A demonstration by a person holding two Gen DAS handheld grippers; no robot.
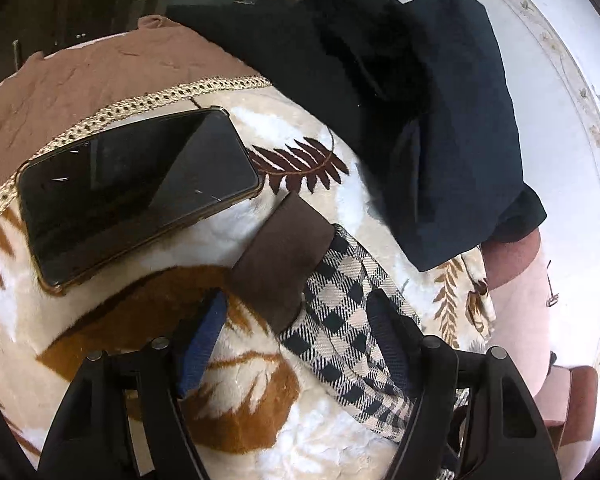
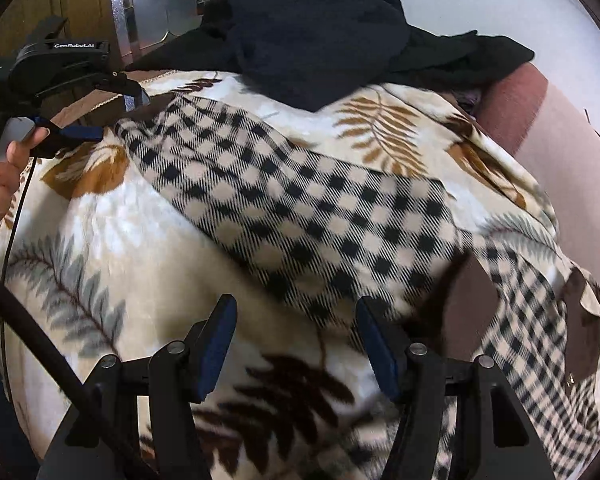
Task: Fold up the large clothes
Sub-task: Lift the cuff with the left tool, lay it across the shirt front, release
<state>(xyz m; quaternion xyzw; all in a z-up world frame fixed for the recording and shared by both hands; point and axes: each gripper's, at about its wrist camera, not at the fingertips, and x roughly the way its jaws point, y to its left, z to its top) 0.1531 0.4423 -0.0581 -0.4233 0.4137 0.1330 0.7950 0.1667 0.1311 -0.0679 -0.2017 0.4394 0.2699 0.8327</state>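
1. Left claw point(image 1: 296, 320) is spread wide, straddling the brown cuff point(image 1: 284, 256) of the checked garment point(image 1: 348, 328).
2. Right claw point(image 2: 296, 340) hangs wide, holding nothing, above that checked garment point(image 2: 300, 200).
3. It lies diagonally across a leaf-print blanket point(image 2: 112, 280).
4. A phone point(image 1: 136, 188) rests beside the cuff; dark clothes point(image 1: 440, 120) lie beyond.

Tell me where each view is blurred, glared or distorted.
Left wrist view: fisheye bends the scene; the phone screen carries pale reflections; the white floor is washed out.
Right wrist view: the checked garment is motion-smeared, worst at lower right; the window glares.
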